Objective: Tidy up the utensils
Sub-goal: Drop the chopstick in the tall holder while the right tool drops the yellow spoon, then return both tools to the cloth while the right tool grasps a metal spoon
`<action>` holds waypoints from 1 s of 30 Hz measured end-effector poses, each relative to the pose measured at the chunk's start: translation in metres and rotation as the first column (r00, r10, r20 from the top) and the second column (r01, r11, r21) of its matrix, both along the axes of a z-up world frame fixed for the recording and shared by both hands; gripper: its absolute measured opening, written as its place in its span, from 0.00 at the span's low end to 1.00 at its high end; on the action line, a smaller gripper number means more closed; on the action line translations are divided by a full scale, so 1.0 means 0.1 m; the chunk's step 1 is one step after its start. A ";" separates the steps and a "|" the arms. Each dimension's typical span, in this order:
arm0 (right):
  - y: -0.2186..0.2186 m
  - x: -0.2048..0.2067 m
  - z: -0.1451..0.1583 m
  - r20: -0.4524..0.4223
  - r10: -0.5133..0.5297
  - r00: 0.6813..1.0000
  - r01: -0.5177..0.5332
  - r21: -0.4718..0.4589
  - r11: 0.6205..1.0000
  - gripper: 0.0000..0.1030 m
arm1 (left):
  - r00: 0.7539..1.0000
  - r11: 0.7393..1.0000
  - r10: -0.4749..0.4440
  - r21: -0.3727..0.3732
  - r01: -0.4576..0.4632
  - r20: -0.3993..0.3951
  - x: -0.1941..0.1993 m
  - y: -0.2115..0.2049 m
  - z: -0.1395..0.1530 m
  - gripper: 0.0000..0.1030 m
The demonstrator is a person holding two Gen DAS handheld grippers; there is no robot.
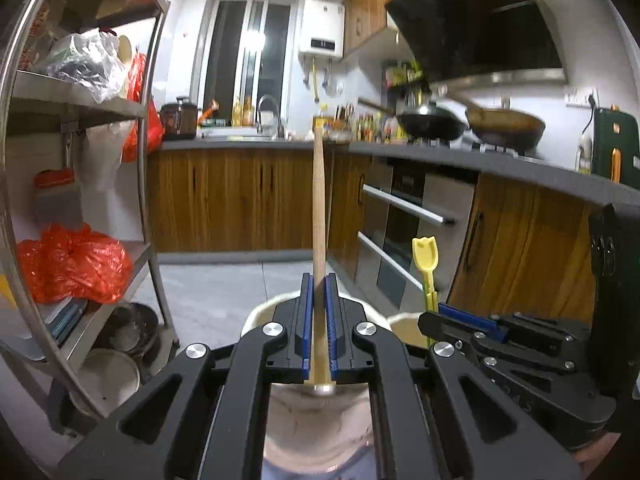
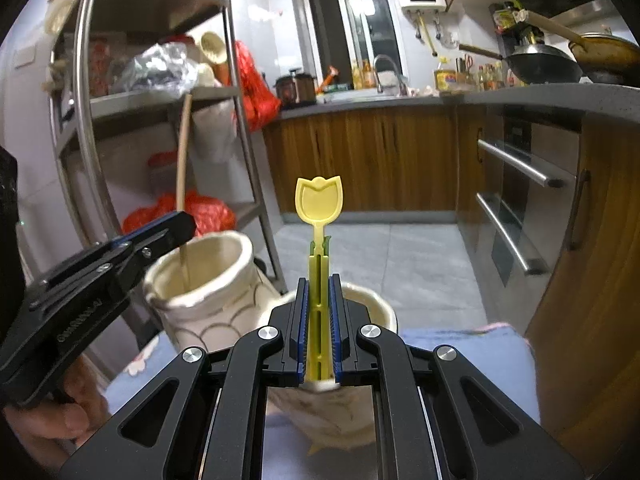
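Note:
My left gripper (image 1: pixel 319 280) is shut on a long wooden utensil handle (image 1: pixel 319 200) that stands nearly upright. Its lower end reaches into the mouth of a cream ceramic jar (image 2: pixel 224 280), whose rim (image 1: pixel 260 312) shows under the fingers. In the right wrist view the left gripper (image 2: pixel 184 224) is at the left, with the wooden handle (image 2: pixel 183 152) rising from it. My right gripper (image 2: pixel 319 280) is shut on a yellow plastic utensil (image 2: pixel 319 200) with a tulip-shaped end pointing up. It hangs over a second cream jar (image 2: pixel 380 304). The left wrist view shows the right gripper (image 1: pixel 434 312) and yellow utensil (image 1: pixel 426 256) at the right.
A metal shelf rack (image 2: pixel 244 128) with red bags stands close on the left. Wooden cabinets and oven handles (image 2: pixel 516 168) line the right, with woks (image 1: pixel 432 120) on the counter. The jars rest on a pale blue cloth (image 2: pixel 480 352). A person's hand (image 2: pixel 52 420) holds the left gripper.

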State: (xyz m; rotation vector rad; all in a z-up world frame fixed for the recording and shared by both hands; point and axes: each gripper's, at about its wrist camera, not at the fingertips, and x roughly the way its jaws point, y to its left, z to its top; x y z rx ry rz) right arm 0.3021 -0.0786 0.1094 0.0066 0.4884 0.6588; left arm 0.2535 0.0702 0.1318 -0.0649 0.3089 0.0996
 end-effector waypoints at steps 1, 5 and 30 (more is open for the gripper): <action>0.01 0.00 -0.01 -0.007 0.000 1.000 0.000 -0.004 1.000 0.10 | 1.000 1.000 -0.007 -0.001 0.007 -0.016 0.00 0.00 0.00 0.06; 0.03 0.04 -0.04 -0.060 0.006 0.998 -0.008 -0.030 1.000 0.10 | 0.999 1.000 -0.005 -0.001 0.005 -0.053 0.01 0.00 0.00 0.06; 0.00 -0.02 0.06 -0.042 0.003 0.999 -0.005 -0.044 0.999 0.31 | 0.999 0.999 0.026 0.028 -0.025 -0.042 -0.05 0.02 0.03 0.40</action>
